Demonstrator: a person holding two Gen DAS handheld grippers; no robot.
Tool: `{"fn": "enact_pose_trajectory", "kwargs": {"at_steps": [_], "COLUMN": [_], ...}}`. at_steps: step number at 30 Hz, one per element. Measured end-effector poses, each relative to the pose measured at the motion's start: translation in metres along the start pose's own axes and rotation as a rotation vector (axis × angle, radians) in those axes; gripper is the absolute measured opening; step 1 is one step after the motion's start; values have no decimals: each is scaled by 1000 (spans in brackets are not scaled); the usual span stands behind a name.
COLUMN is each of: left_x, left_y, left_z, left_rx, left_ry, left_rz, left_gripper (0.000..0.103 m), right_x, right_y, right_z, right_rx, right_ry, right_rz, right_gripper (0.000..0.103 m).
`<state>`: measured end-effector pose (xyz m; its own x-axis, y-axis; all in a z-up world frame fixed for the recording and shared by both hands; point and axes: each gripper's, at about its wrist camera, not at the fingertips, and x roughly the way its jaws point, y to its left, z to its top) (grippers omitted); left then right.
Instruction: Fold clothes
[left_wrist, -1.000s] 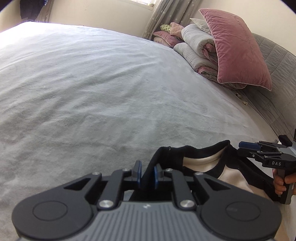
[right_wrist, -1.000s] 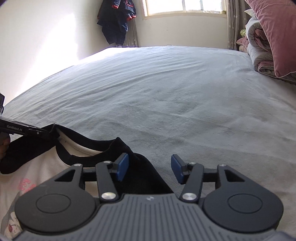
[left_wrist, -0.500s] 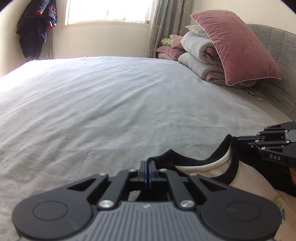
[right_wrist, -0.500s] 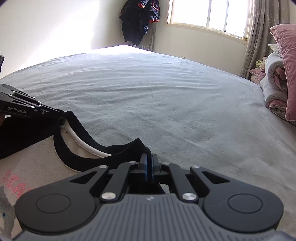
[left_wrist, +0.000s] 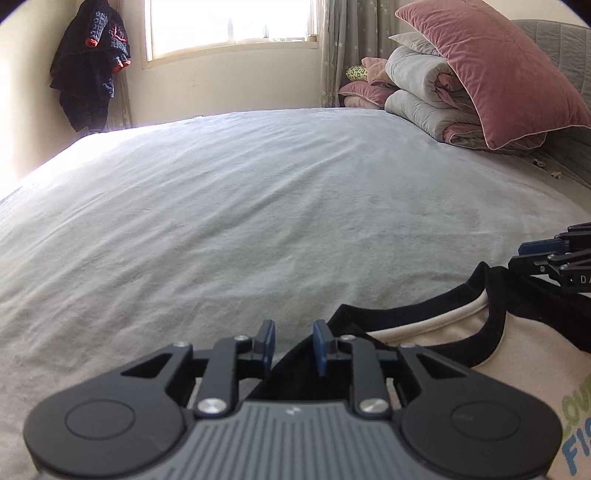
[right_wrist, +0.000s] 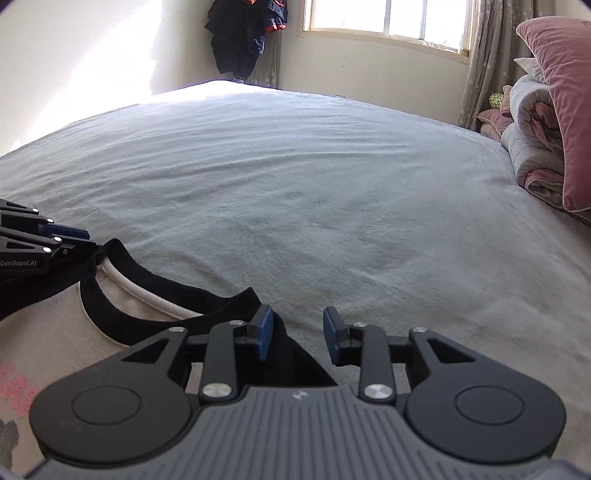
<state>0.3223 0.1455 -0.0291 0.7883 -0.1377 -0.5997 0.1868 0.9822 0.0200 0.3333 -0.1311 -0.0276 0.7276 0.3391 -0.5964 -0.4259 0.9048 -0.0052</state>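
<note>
Both shoulders of the shirt (left_wrist: 436, 325) lie released on the bed (left_wrist: 258, 206): left hand-held gripper (left_wrist: 293, 347) and right hand-held gripper (right_wrist: 297, 339) have just been opening, cloth loose between the jaws at lower frame; next, regrip for a fold.

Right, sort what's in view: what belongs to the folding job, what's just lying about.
Job:
- shirt, cream with black collar, flat on the bed
- left gripper, jaws just opened over a black shoulder
- right gripper, jaws just opened, shoulder beside one pad

Lying about:
- pink pillow
- rolled duvet
- dark jacket hanging by the window
</note>
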Motion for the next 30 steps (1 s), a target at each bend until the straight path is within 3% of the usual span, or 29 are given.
{"fn": "enact_pose_trajectory", "kwargs": {"at_steps": [3,9,13,16,22,24,25,27,30], "left_x": [-14,-10,10,28,55,61,63,66,60], "left_y": [0,-32,-71,-94,-111,-114,-116,-119,-124], "left_z": [14,30,25,22,22,22,21,19,18], "left_rx": [-28,-36,3,9,-73,-92,-96,-101,-87], "left_ry": [-30,-21,9,24,26,23,19,17,-55], "left_rz": [-19,-142,-218,-234,-259,-263,-263,-282,-247], "left_gripper": [41,54,54,54,54,52,49,7,5], "right_x": [-24,-67,-88,-96,-107,-111,-112,-114,-117], "right_y": [-30,-74,-89,-93,-100,-100,-98,-90,-77], "right_z": [-3,-28,-49,-62,-91,-94,-95,-97,-96], "right_rx": [83,144,137,106,52,46,39,6,-92], "right_ry": [3,77,131,172,216,204,199,192,143], "right_rz": [22,30,28,10,-11,-4,2,17,-79], "right_gripper": [37,37,37,37,35,31,21,4,2]}}
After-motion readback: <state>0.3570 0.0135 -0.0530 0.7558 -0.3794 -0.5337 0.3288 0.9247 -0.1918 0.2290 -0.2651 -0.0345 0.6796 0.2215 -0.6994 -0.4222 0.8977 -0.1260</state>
